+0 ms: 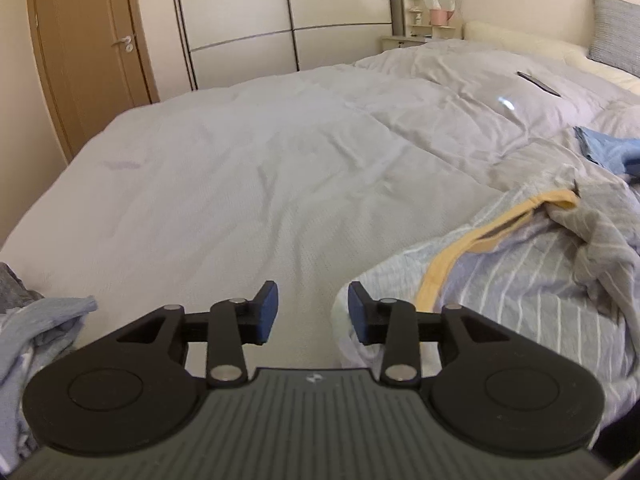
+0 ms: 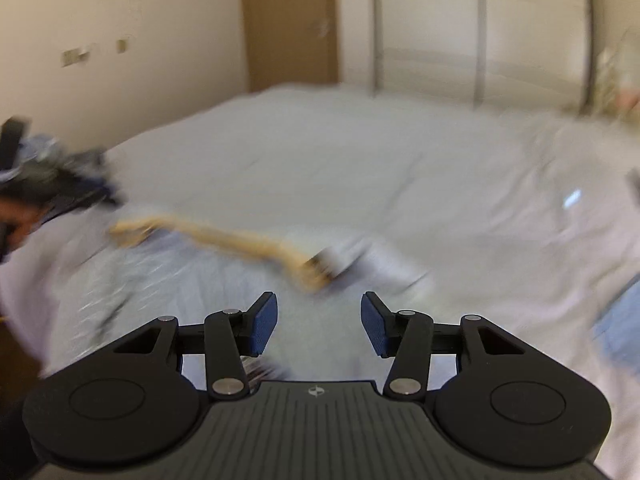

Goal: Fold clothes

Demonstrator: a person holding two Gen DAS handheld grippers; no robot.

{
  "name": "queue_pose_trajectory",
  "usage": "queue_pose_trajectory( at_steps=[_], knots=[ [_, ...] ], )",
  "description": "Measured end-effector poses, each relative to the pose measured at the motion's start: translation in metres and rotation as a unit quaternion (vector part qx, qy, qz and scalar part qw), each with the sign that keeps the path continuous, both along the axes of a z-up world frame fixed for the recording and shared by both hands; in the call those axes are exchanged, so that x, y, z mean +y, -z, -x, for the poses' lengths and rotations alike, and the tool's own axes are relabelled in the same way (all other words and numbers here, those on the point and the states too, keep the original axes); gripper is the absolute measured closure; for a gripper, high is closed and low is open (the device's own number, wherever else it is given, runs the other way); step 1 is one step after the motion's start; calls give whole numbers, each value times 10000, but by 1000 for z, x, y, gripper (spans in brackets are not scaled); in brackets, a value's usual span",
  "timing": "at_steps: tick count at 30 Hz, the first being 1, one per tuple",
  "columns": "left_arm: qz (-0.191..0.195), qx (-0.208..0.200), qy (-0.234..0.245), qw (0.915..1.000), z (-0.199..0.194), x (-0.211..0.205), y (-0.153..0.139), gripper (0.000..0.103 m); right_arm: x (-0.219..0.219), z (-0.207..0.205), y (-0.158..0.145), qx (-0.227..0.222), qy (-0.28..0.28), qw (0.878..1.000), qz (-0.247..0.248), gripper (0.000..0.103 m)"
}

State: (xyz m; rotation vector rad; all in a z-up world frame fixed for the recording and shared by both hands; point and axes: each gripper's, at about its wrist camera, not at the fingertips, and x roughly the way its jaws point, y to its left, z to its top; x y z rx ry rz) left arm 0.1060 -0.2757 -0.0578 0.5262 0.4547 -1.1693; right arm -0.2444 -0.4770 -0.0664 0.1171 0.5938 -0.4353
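Observation:
A grey and pale-blue striped garment (image 1: 532, 276) with a yellow neckband (image 1: 480, 240) lies crumpled on the bed at the right of the left wrist view. My left gripper (image 1: 313, 312) is open and empty, just left of the garment's edge. In the blurred right wrist view the same garment (image 2: 192, 276) lies ahead with its yellow band (image 2: 224, 240) stretched across. My right gripper (image 2: 319, 322) is open and empty above it.
The bed has a light grey duvet (image 1: 248, 168). Other clothes lie at the left edge (image 1: 36, 324) and a blue garment at the right (image 1: 612, 152). A dark flat object (image 1: 538, 83) rests near the pillows. A wardrobe (image 1: 280, 16) and a door (image 1: 88, 40) stand behind.

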Motion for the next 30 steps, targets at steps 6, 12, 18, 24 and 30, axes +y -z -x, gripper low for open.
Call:
queue_pose_trajectory(
  at_steps=[6, 12, 18, 24, 30],
  knots=[
    [-646, -1337, 1109, 9827, 40, -6, 20, 56, 0, -34, 14, 719, -536, 9877, 1277, 47],
    [-1241, -2754, 1721, 9376, 53, -34, 59, 57, 17, -78, 55, 1778, -1707, 9301, 2723, 44],
    [-1390, -2919, 1747, 9300, 43, -47, 72, 102, 5, -116, 71, 2022, -2080, 9075, 3037, 54],
    [-581, -2294, 1227, 9638, 31, -32, 34, 103, -7, -106, 54, 1719, -1652, 9309, 2767, 103],
    [-396, -2152, 1343, 9665, 42, -16, -4, 103, 7, -68, 0, 747, -826, 9606, 2547, 103]
  ],
)
